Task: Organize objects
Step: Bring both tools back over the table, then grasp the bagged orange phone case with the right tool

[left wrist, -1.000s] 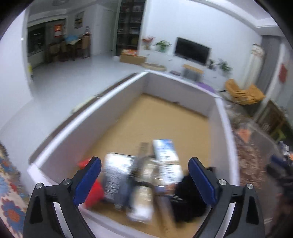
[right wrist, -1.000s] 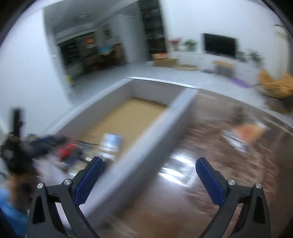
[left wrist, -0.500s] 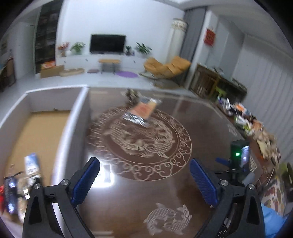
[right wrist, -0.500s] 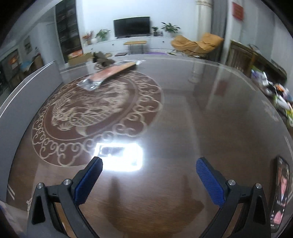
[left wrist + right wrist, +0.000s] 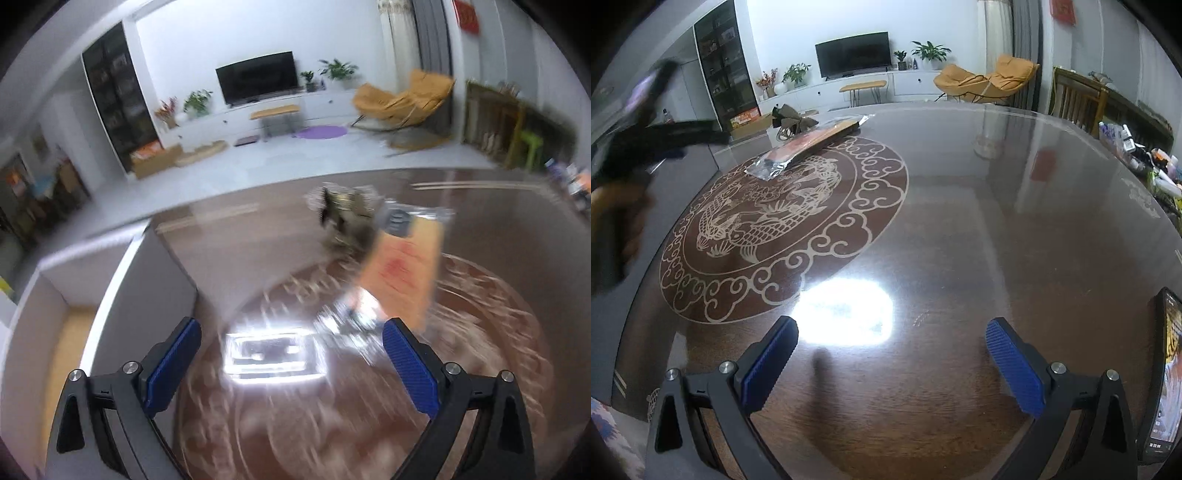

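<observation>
An orange flat packet with silver foil ends (image 5: pixel 402 269) (image 5: pixel 809 142) lies on the dark glossy table, and an olive-brown bow-like item (image 5: pixel 345 208) (image 5: pixel 792 116) sits just behind it. My left gripper (image 5: pixel 291 350) is open, low over the table, a little short of the packet's near foil end. In the right wrist view that left gripper shows blurred at the far left, held by a hand (image 5: pixel 620 218). My right gripper (image 5: pixel 892 350) is open over bare table near the front, far from the packet, with nothing between its fingers.
A grey-walled box with a tan floor (image 5: pixel 110 288) stands at the table's left edge. A phone (image 5: pixel 1161 373) stands at the right. Clutter lines the far right edge (image 5: pixel 1145 155). A fish-and-cloud medallion (image 5: pixel 775 221) marks the tabletop, with a lamp glare (image 5: pixel 846 314).
My left gripper swung away from the box of items and moved toward the packet and bow. My right gripper turned from the box wall to the table and has since barely shifted.
</observation>
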`<state>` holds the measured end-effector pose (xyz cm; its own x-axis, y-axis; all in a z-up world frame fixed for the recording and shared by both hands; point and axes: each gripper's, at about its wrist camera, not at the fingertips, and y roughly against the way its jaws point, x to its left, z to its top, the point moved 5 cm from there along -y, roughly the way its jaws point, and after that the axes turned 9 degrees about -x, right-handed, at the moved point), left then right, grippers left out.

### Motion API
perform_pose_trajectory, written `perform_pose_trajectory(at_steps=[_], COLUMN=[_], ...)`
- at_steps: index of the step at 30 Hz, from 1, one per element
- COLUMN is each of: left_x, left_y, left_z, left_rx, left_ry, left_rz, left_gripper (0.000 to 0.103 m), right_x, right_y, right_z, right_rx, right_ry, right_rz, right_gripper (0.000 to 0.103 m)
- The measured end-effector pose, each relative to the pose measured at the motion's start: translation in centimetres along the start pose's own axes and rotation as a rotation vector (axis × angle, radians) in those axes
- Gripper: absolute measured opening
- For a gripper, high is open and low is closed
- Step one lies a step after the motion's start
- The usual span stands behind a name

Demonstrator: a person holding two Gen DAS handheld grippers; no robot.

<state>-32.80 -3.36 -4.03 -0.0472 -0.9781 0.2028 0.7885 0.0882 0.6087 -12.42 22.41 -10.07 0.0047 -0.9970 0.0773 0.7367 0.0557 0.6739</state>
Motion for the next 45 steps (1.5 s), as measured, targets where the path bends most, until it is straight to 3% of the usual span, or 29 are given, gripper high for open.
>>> perform_pose_trajectory(at_steps=[6, 8, 10, 11, 12, 14, 16, 20, 25, 28, 31, 33, 35, 39, 42, 45], left_x=[0.2, 0.0, -0.8, -2.1, -3.2, -5.7, -5.9, -3.2, -0.6, 0.9, 1.7, 2.0, 2.2, 2.2, 2.1, 2.0], left_y=[-7.1, -9.3, -10.4, -10.1, -9.8, -8.4, -7.4, -5.5, -2.8, -1.7, -1.0, -0.6, -0.5, -0.6, -0.4, -0.4], left_z=[1.2, 0.6, -0.3, -0.7, -0.8, -1.1, -1.8, -4.6, -8.3, -9.7, -10.5, -10.8, -11.1, -11.0, -10.7, -10.6], left_rx=[0.037, 0.09, 0.121, 0.123, 0.124, 0.101, 0.1, 0.141, 0.147, 0.137, 0.13, 0.127, 0.126, 0.126, 0.126, 0.126], left_ry=[-0.018, 0.01, 0.088, 0.121, 0.108, 0.009, 0.006, 0.113, 0.046, 0.066, 0.079, 0.083, 0.085, 0.084, 0.084, 0.084], left_rz=[0.103, 0.077, -0.034, -0.149, -0.215, -0.293, -0.297, -0.296, -0.242, -0.238, -0.224, -0.216, -0.215, -0.212, -0.21, -0.211], left_gripper=[0.1, 0.1, 0.099, 0.099, 0.099, 0.1, 0.1, 0.1, 0.102, 0.103, 0.103, 0.103, 0.103, 0.103, 0.103, 0.103], right_x=[0.6, 0.5, 0.5, 0.5, 0.6, 0.6, 0.6, 0.6, 1.0, 1.0, 0.6, -0.1, -0.7, -0.6, 1.8, 4.4], right_y=[-0.4, -0.4, -0.3, -0.4, -0.4, -0.4, -0.4, -0.4, -0.6, -0.9, -2.0, -3.4, -5.8, -13.5, -18.1, -22.2], right_z=[-0.3, -0.3, -0.3, -0.3, -0.3, -0.3, -0.3, -0.2, -0.2, 0.0, 2.2, 5.7, 9.6, 17.2, 20.3, 21.1], right_rx=[0.02, 0.017, 0.015, 0.015, 0.016, 0.016, 0.015, 0.017, 0.027, 0.037, 0.034, -0.004, -0.026, 0.033, 0.086, 0.156], right_ry=[0.01, 0.0, -0.004, -0.004, -0.003, -0.002, -0.005, -0.005, 0.017, 0.027, -0.013, -0.063, -0.11, -0.165, -0.059, 0.088], right_rz=[0.033, 0.041, 0.046, 0.045, 0.044, 0.042, 0.044, 0.043, 0.024, 0.022, 0.069, 0.083, 0.098, 0.102, 0.099, 0.081], right_gripper=[0.102, 0.102, 0.102, 0.102, 0.102, 0.102, 0.102, 0.102, 0.103, 0.103, 0.103, 0.103, 0.103, 0.103, 0.103, 0.103])
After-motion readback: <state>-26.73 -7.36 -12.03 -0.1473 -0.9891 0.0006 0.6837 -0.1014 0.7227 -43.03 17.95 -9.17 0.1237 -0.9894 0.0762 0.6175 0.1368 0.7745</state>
